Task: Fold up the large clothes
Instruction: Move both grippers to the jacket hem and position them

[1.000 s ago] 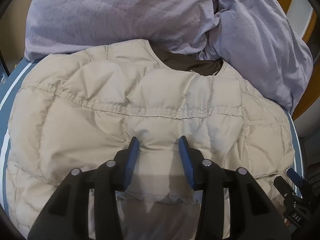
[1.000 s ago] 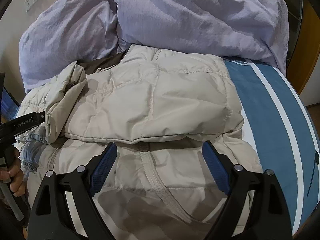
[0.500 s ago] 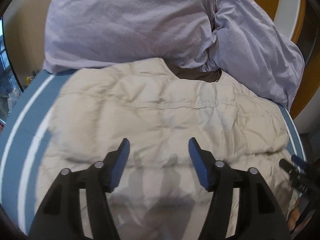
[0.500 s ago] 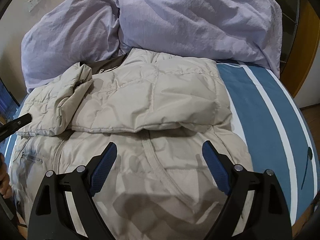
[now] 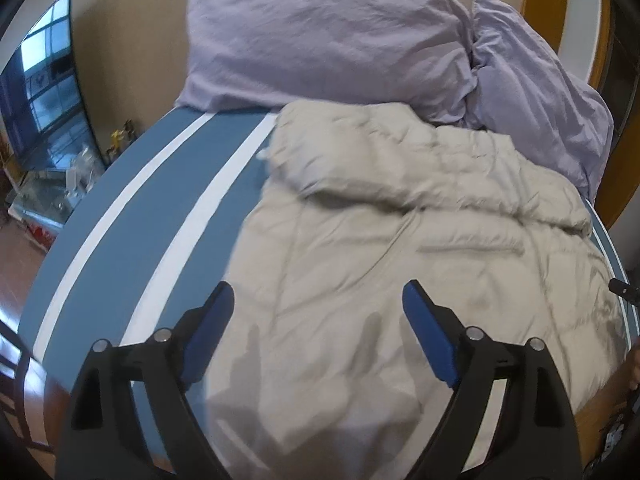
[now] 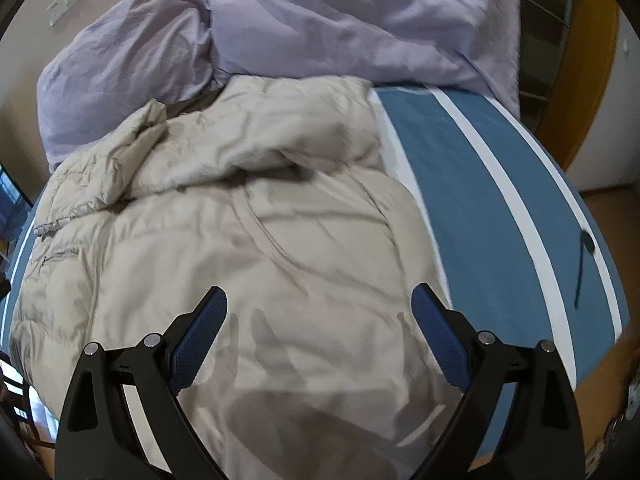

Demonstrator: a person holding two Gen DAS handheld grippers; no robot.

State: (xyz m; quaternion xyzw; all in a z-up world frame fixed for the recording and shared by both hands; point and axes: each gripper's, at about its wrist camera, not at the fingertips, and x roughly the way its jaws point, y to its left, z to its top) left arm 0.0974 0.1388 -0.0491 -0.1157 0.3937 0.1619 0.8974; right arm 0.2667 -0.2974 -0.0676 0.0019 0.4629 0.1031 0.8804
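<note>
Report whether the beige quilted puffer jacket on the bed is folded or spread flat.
Partly folded: the beige quilted puffer jacket has both sleeves laid across its chest, while its lower body lies spread on the blue striped bedsheet.

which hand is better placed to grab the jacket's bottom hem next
Left, narrowly. The left tool sits over the jacket by its free side edge, jaws opening, nothing between them. The right tool hovers mid-jacket.
</note>
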